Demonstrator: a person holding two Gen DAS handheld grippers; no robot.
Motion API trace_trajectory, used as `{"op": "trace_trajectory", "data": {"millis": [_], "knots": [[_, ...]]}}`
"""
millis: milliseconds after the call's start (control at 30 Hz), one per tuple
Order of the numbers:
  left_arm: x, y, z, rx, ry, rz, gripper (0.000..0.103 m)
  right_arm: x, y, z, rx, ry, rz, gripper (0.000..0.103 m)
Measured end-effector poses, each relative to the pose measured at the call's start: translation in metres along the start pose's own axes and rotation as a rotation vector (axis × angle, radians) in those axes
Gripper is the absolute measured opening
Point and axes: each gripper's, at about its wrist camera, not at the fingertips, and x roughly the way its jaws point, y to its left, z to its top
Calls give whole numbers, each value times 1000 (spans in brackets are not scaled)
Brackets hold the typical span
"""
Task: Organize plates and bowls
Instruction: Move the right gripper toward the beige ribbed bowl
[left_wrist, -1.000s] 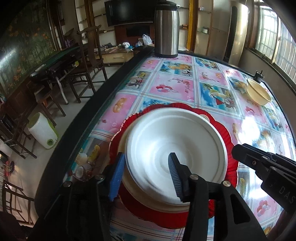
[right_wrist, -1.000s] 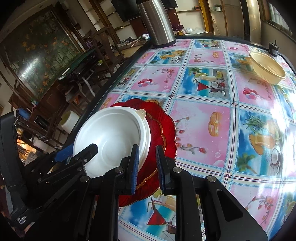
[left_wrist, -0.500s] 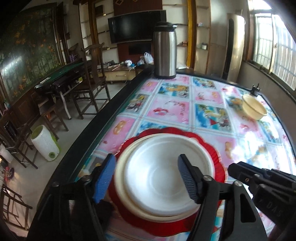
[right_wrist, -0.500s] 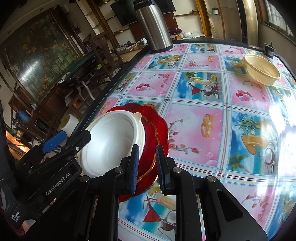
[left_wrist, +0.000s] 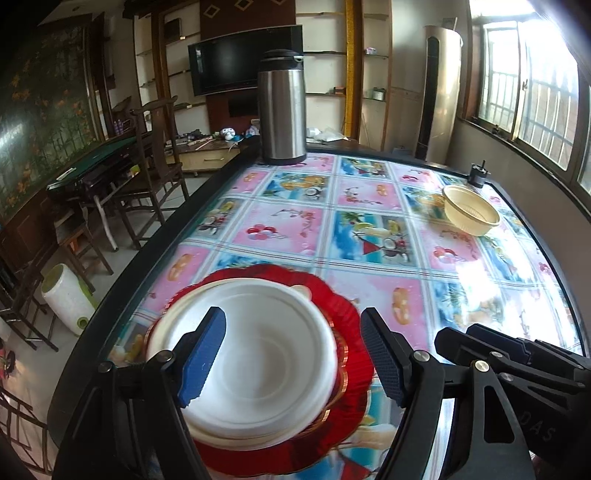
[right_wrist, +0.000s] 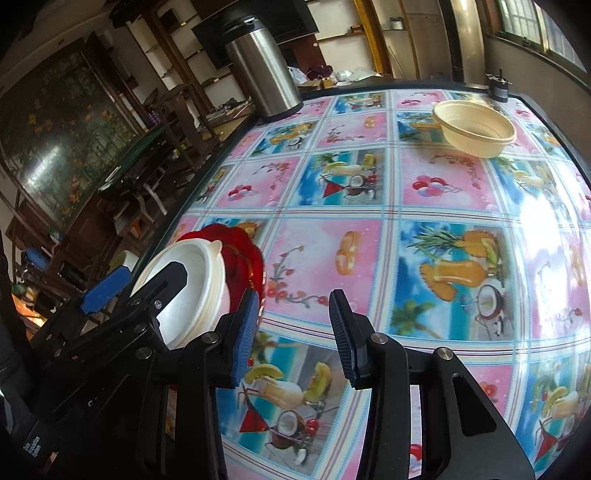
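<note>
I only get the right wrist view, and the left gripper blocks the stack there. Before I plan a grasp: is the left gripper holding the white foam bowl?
Observer: No. The left wrist view shows the left gripper open, its blue pads spread wide with the white foam bowl seen between them, ungripped.
Operator: Anything inside the bowl?
Observer: Nothing; its whole inside shows bare white.
Operator: What sits directly under it?
Observer: A wider white plate, whose rim shows around the bowl. That plate rests on the red scalloped plate.
</note>
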Motion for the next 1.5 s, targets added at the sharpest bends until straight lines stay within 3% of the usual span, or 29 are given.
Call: {"op": "trace_trajectory", "data": {"millis": [667,1267,1500], "knots": [[17,-61,5,68,29,-68,75,-16,-64,3,102,-13,-63,40],[19,-78,3,66,52,-123,75,-21,-94,0,147,-11,-100,40],[21,-83,6,68,58,-109,75,-23,-106,0,180,-29,-61,39]]}}
